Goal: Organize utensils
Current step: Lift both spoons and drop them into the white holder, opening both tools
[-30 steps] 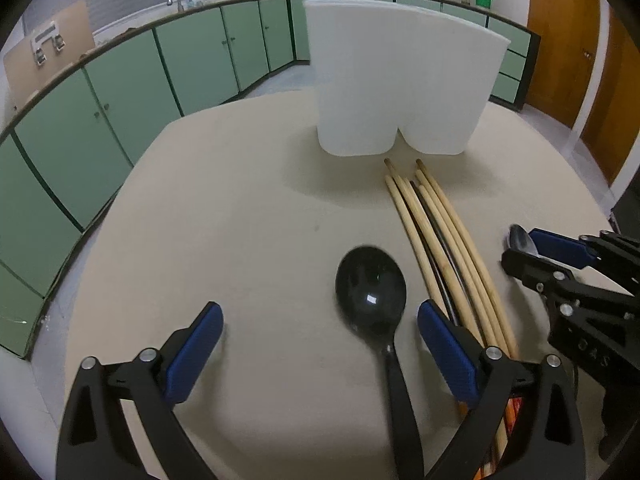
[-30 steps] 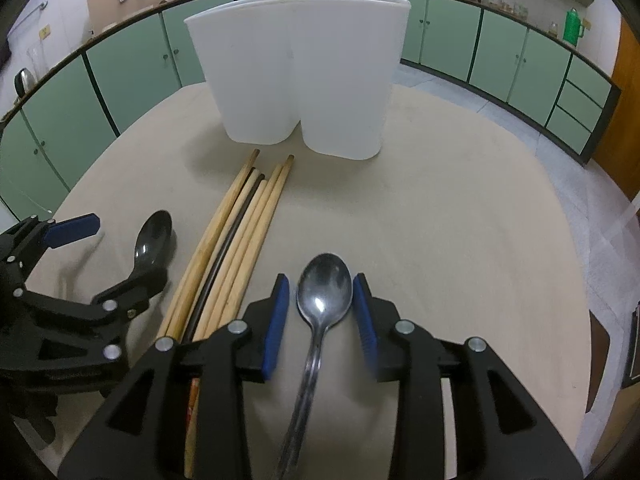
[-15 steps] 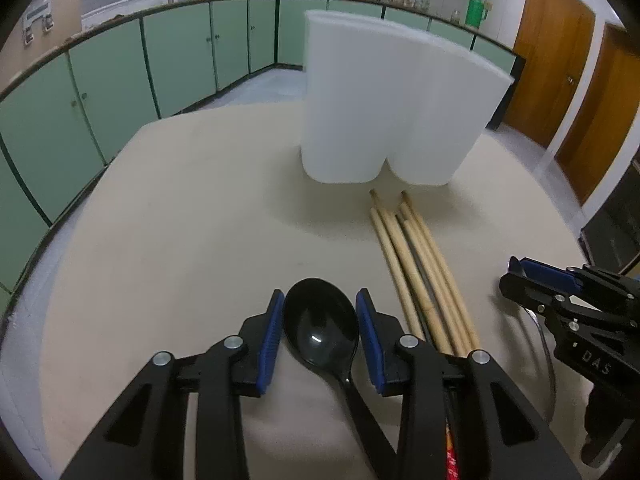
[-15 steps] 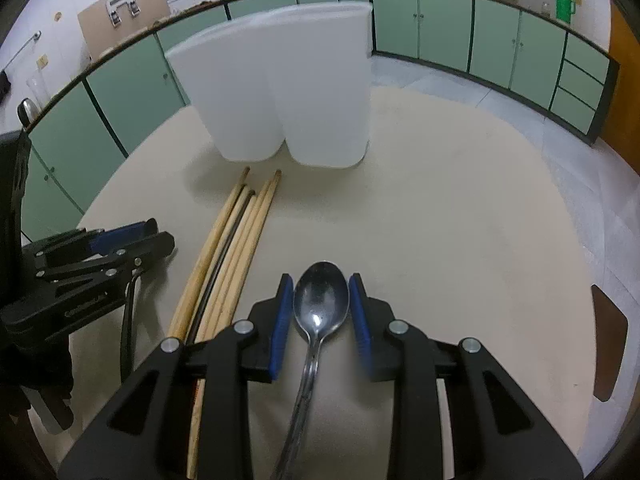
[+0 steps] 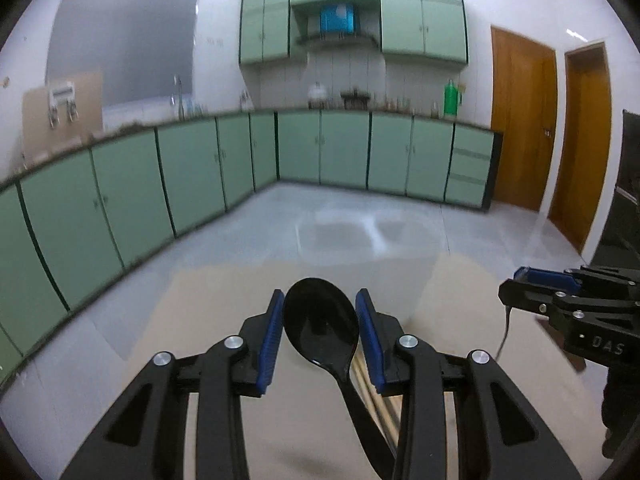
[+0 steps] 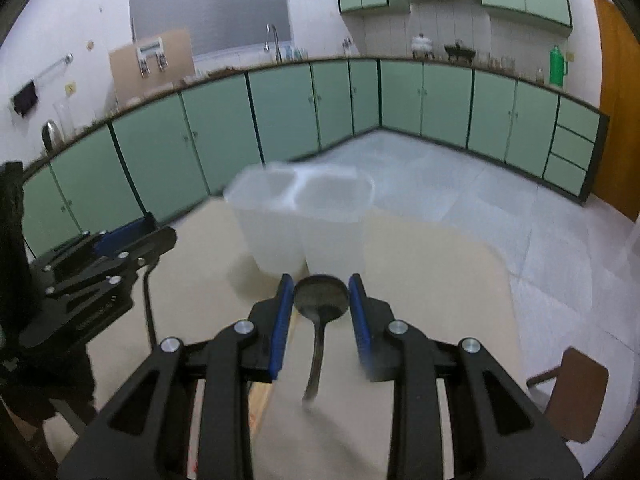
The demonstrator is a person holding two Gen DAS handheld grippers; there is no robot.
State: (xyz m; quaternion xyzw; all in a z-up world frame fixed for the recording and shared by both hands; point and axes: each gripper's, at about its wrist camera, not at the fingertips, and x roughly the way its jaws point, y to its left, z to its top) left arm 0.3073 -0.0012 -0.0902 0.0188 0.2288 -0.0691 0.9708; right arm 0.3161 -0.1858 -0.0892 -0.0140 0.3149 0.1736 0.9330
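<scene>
My left gripper [image 5: 320,320] is shut on a black plastic spoon [image 5: 322,320] and holds it raised above the beige table [image 5: 224,312]. My right gripper [image 6: 320,300] is shut on a metal spoon [image 6: 320,294], also lifted, its handle hanging down. The white two-compartment holder [image 6: 304,216] stands ahead of both grippers; in the left wrist view it is a motion-blurred shape [image 5: 360,236]. Wooden chopsticks [image 5: 376,400] lie on the table under the left gripper. Each gripper shows in the other's view: the right one [image 5: 516,284], the left one [image 6: 160,236].
Green cabinets [image 6: 280,120] run along the walls behind the table. A brown chair seat [image 6: 572,392] stands off the table's right edge. Wooden doors [image 5: 552,128] are at the far right. Both views are motion-blurred.
Both grippers have lifted their spoons off the table and tilted upward; the holder now sits lower in both views. The left gripper closed on the black spoon a second ago.
</scene>
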